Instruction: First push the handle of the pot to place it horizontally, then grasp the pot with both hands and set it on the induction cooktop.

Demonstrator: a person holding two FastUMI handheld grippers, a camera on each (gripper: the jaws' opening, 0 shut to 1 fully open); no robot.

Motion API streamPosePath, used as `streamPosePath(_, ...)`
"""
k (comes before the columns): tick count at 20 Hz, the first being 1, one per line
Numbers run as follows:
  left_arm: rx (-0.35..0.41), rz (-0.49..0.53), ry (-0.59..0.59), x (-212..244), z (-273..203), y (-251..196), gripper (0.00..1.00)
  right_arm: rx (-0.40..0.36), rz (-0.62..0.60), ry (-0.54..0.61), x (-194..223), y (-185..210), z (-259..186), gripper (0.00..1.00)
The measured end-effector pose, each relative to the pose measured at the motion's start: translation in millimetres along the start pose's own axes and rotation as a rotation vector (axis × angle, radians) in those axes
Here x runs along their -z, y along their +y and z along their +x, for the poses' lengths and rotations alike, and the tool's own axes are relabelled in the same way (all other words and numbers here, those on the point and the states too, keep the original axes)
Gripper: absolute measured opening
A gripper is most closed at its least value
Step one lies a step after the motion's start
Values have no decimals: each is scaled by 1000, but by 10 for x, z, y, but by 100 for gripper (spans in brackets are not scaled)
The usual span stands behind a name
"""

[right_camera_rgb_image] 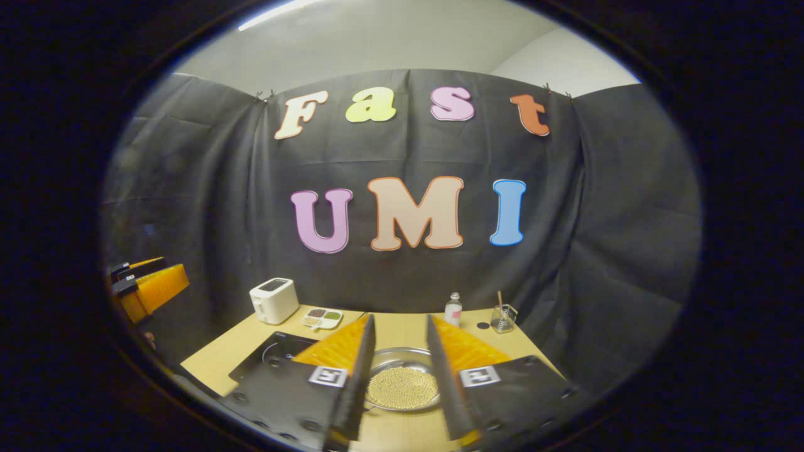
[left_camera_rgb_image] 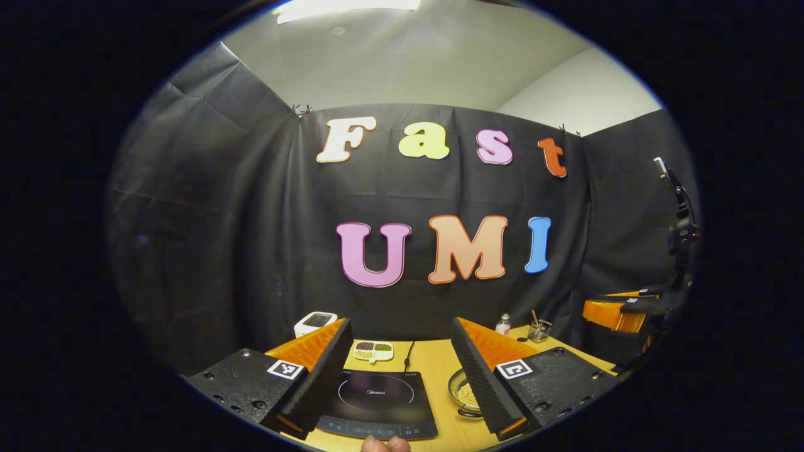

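So the pot is sitting on the wooden table, just to the right of the induction cooktop. It's looking like a shallow, shiny metal thing with a wide rim, and the inside is showing a pale yellow, grainy or dotted surface. I can't make out its handle from here. The cooktop is a flat black glass slab with a ring in the middle and a strip of controls along the near edge.

The left gripper is hovering above the table, tilted down a little, with its jaws spread wide and the cooktop framed between them, gripping nothing. The right gripper is hanging over the pot with the jaws standing apart, narrower than the left, the pot showing through the gap and no contact that I can see. A couple of fingertips are poking in at the bottom edge of the left gripper view.

Count-wise: one pot, one cooktop, one white toaster, one small divided dish with bits in it, one little bottle, one clear cup with a stick in it.
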State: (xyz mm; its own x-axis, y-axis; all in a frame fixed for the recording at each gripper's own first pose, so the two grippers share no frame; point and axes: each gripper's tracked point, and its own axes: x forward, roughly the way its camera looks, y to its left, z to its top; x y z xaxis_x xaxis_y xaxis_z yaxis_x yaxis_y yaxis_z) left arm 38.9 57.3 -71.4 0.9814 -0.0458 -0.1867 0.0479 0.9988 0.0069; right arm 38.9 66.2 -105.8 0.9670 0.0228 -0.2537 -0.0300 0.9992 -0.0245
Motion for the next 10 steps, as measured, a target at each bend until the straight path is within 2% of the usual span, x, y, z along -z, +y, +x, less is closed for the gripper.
streamPosePath(1, -10, 0, 5, 32, 35, 15, 93, -4, -1, -7, 53, -28, 70, 31)
streamPosePath(2, -23, -3, 2, 28, 78, 16, 96, -13, 1, 13, 153, -39, 151, 31)
streamPosePath(3, -35, -6, 16, 38, 103, 32, 93, -10, 7, 59, 392, -64, 286, 31)
streamPosePath(4, -37, -15, 17, 64, 120, 18, 96, 7, 8, 69, 382, -145, 285, 31)
streamPosePath(5, -37, -18, 20, 78, 159, -2, 94, 8, 13, 75, 454, -208, 292, 3)
streamPosePath(8, -33, -30, 47, 210, 299, 15, 96, 12, 14, 153, 750, -190, 361, 4)
streamPosePath(10, -20, -45, 55, 278, 412, 42, 96, 19, 60, 235, 1015, -148, 362, 5)
